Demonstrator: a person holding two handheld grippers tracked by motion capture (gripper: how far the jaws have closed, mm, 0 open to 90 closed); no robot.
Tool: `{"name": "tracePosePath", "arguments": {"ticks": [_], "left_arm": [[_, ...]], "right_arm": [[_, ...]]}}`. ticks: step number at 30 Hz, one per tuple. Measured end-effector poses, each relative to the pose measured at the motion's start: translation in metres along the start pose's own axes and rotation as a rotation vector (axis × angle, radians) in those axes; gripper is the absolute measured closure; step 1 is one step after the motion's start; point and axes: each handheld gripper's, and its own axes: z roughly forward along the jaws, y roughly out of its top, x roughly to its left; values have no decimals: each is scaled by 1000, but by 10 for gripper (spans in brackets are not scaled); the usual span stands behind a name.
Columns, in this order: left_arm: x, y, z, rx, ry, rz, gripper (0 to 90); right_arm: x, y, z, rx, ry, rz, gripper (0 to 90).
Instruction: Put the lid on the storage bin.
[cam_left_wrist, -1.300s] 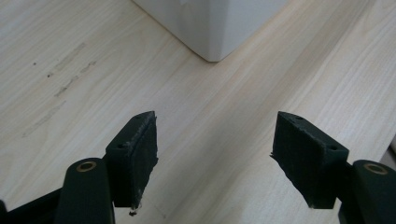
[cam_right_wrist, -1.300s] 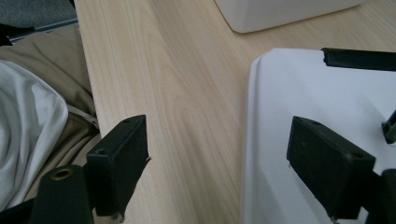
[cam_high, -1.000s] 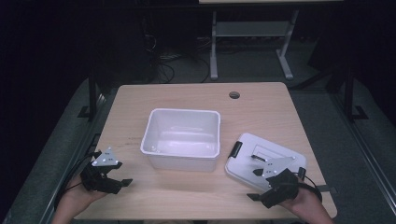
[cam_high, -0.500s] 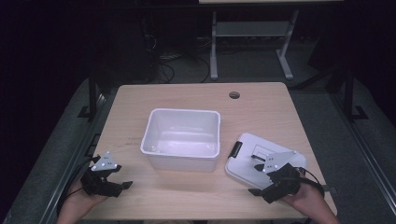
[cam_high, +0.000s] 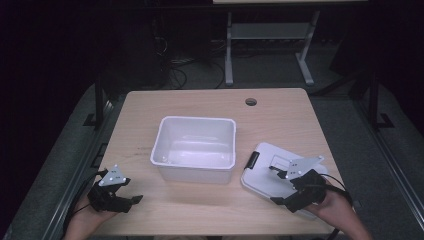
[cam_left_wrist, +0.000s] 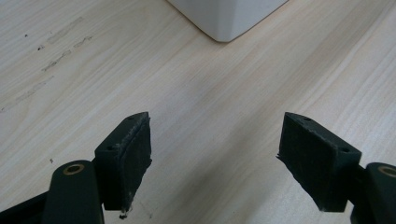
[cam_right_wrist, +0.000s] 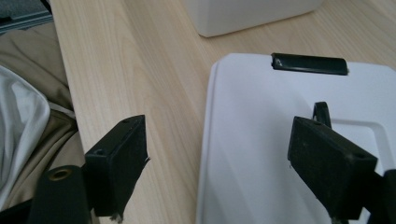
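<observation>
- The right gripper (cam_high: 283, 193) hovers wide open over the near left edge of the white lid (cam_high: 265, 175), which lies flat at the worktop's (cam_high: 200, 102) near right.
- The white bin (cam_high: 195, 147) stands mid-worktop, just left of the lid.
- The left gripper (cam_high: 131, 199), near left, has just been opening wider, with nothing between its jaws.

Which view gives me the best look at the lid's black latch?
The right gripper view: the black latch sits large and unobstructed on the white lid's far edge. The high view shows it small.
</observation>
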Motion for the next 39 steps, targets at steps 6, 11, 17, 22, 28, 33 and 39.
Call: {"name": "tracePosePath", "arguments": {"ticks": [6, 11, 17, 22, 28, 33, 39], "left_arm": [[-1, 0, -2, -14, 3, 5, 253], [-1, 1, -2, -10, 1, 10, 254], [-2, -1, -1, -9, 7, 6, 254], [-2, -1, -2, -6, 8, 5, 255], [-3, 0, -2, -2, 14, 13, 255], [-4, 1, -2, -3, 15, 16, 255], [-4, 1, -2, 3, 18, 16, 256]], "right_arm": [[-6, -3, -1, 14, -6, 9, 180], [-10, -3, -4, 14, -11, 10, 180], [-16, -3, -5, 27, -17, 17, 199], [-23, -5, -6, 29, -29, 27, 224], [-29, -8, -6, 39, -40, 28, 258], [-36, -10, -5, 52, -51, 42, 302], [-42, -12, -2, 71, -59, 58, 359]]}}
